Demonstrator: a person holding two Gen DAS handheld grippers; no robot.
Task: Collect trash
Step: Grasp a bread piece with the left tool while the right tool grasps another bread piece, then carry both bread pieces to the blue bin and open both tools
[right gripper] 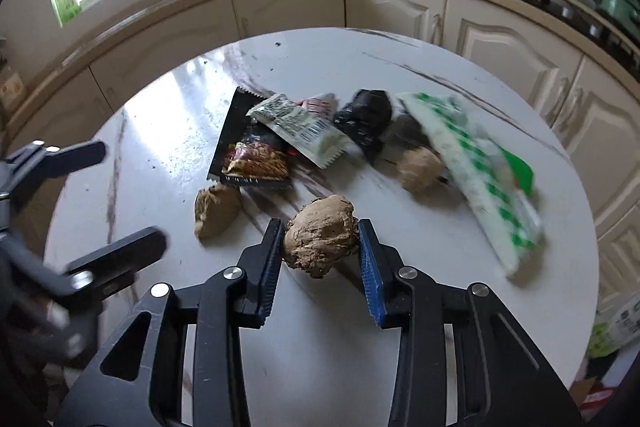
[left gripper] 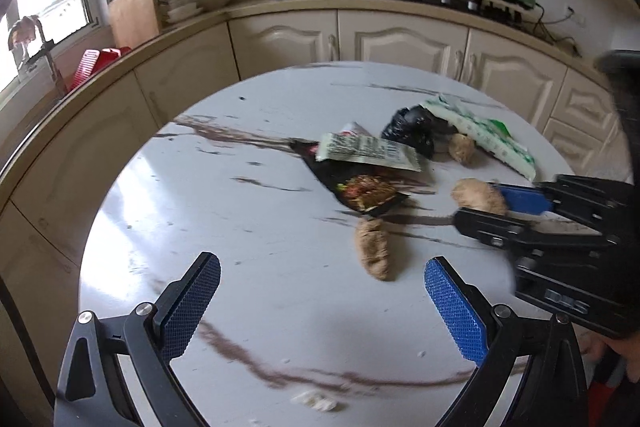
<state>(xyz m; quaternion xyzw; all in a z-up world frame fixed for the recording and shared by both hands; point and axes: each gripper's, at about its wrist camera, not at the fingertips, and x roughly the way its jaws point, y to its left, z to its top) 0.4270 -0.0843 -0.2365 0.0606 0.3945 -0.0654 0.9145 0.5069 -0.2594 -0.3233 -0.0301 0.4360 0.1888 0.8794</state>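
On the round white marble-veined table [right gripper: 400, 367], nothing looks collected yet: every piece of litter still lies on the top, and no bin shows in either view. Judged early in the task.

Count, largest first:
- Wrappers, three: one long white-and-green plastic bag [right gripper: 480, 179] at 2 o'clock of the table centre; one black snack packet with a red-and-yellow print [right gripper: 248, 151] at 11 o'clock; one pale green-white sachet [right gripper: 300, 127] lying across that packet.
- One crumpled black plastic bag [right gripper: 364, 119] at 12 o'clock, between sachet and long bag.
- Brown crumpled paper wads, three: one [right gripper: 320, 235] nearest the viewer, one [right gripper: 216, 211] at 9 o'clock of it, one [right gripper: 420, 169] just beside the long bag.

Right gripper [right gripper: 320, 239]: pads pressed on the nearest brown wad, both sides touching; the wad appears still on the table.

Left gripper [left gripper: 320, 303]: fingers wide apart, nothing between them, hovering short of the 9 o'clock wad.

Left to do: all seven pieces.
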